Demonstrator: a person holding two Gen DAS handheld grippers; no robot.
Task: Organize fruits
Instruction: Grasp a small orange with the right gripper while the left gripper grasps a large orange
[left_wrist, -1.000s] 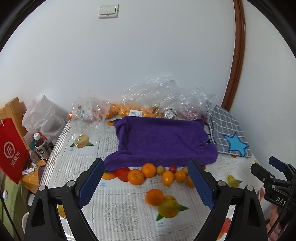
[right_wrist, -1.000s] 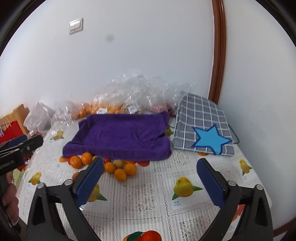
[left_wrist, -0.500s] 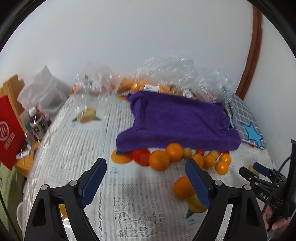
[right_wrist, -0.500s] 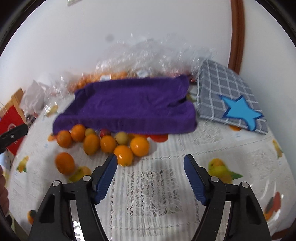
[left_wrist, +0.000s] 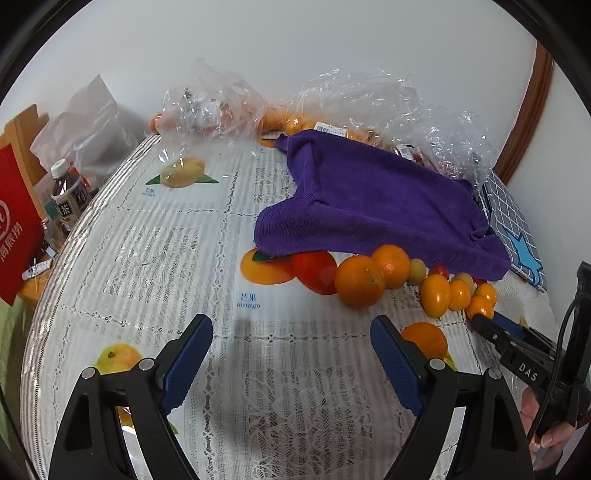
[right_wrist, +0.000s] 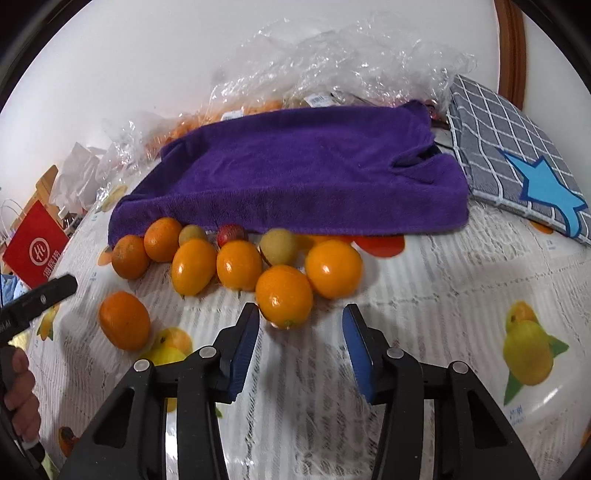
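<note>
Several oranges and small fruits lie in a cluster (right_wrist: 236, 258) along the front edge of a purple towel (right_wrist: 303, 173). My right gripper (right_wrist: 301, 321) is open and empty, low over the table, its jaws just in front of the nearest orange (right_wrist: 283, 295). One orange (right_wrist: 125, 320) lies apart at the left. My left gripper (left_wrist: 291, 334) is open and empty above bare tablecloth, left of the cluster (left_wrist: 391, 273). The lone orange (left_wrist: 424, 338) sits beside its right finger. The towel also shows in the left wrist view (left_wrist: 380, 206).
A fruit-print tablecloth (left_wrist: 166, 251) covers the table. Clear plastic bags with fruit (left_wrist: 369, 99) lie behind the towel by the wall. A grey checked cushion with a blue star (right_wrist: 517, 162) is at the right. A bottle (left_wrist: 70, 199) and red bag (left_wrist: 14, 229) stand off the left edge.
Both grippers have dropped lower and moved forward toward the fruit. The right gripper's jaws have narrowed and now sit right before the nearest orange.
</note>
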